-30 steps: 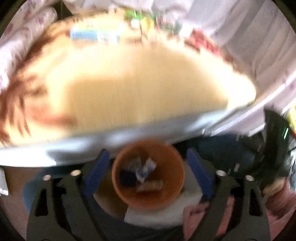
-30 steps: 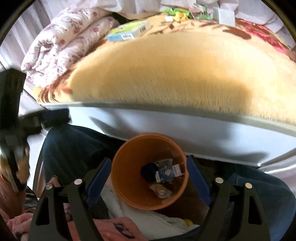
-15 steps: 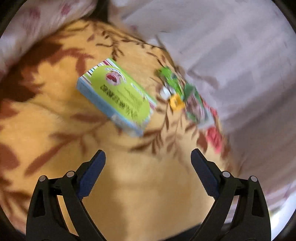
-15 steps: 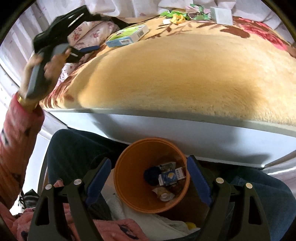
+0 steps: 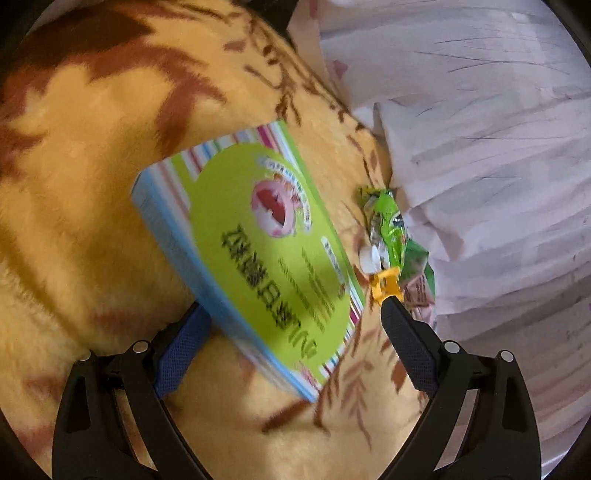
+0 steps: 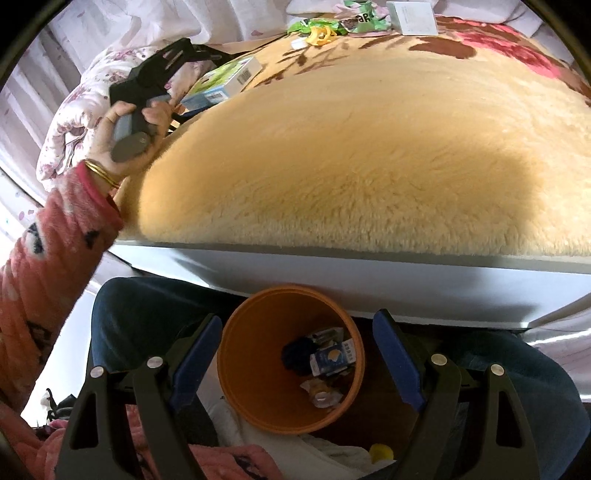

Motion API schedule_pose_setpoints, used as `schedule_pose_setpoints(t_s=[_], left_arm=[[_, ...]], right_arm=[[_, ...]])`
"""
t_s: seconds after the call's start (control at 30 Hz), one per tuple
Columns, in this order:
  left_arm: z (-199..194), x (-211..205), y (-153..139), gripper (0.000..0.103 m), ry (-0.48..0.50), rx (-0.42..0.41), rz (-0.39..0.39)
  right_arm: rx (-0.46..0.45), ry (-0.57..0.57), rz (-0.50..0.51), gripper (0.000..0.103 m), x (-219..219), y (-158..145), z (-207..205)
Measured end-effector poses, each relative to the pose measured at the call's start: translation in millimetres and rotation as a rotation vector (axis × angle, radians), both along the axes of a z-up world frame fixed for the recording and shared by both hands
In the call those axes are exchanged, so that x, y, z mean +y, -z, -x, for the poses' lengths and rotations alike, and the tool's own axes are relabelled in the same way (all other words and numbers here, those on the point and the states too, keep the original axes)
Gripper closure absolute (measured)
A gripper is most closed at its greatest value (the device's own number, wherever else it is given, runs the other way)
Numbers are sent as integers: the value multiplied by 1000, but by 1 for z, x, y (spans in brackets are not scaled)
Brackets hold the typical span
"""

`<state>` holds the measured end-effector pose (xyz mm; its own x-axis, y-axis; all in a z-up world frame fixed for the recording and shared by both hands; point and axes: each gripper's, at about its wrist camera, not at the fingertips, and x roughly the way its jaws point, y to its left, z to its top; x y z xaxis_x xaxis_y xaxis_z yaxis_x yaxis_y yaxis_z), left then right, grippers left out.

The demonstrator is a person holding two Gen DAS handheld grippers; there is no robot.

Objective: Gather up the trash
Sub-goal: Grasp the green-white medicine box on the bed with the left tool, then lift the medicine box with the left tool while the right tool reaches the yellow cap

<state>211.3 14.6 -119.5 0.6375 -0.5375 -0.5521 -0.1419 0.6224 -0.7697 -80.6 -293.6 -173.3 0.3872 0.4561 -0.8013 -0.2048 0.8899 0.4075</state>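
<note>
The box (image 5: 258,251) lies on the blanket (image 5: 92,184), wrappers (image 5: 391,229) just right of it.

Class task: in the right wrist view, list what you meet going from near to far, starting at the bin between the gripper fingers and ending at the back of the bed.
Orange bin → grey bed edge → yellow plush blanket → green wrappers.

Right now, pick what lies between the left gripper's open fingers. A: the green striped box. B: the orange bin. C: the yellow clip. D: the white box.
A: in the left wrist view the green striped box lies on the blanket between the open fingers of the left gripper, not yet clamped.
</note>
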Motion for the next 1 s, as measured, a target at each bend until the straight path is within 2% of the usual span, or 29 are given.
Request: schedule_pose_setpoints(t_s=[0.1,0.13,0.17,0.2,0.27,0.37,0.43,0.53,0.73,0.9,1.0], left_arm=[[-4,-4,1,14,-22,-42,-25],[-4,-4,2,26,-30,-46,-28],[-4,-3,4,46,-32,-41,-24],[-6,1,9,54,-38,-27,4],[-6,8,15,59,-48,-28,71],[-4,12,13,65,-46,-47,98],[1,11,8,68,-43,-75,112],[8,11,-9,71,-11,-127,94],[36,17,-55,71,61,-223,-36],[64,23,-80,71,109,-261,-138],[81,29,-87,71,126,-276,-178]], right_arm=[[-3,-5,1,21,1,-2,-1],[-6,-11,3,21,2,-4,-1],[-12,-17,5,21,3,-6,0],[-18,-24,6,21,4,-8,0],[-25,-34,10,21,7,-11,1],[-38,-45,22,21,10,-17,1],[-48,-48,21,21,12,-23,2],[-73,-59,14,21,13,-35,2],[-205,-77,35,21,17,-75,-17],[-326,-54,73,21,23,-97,-85],[-353,-31,77,21,28,-102,-133]])
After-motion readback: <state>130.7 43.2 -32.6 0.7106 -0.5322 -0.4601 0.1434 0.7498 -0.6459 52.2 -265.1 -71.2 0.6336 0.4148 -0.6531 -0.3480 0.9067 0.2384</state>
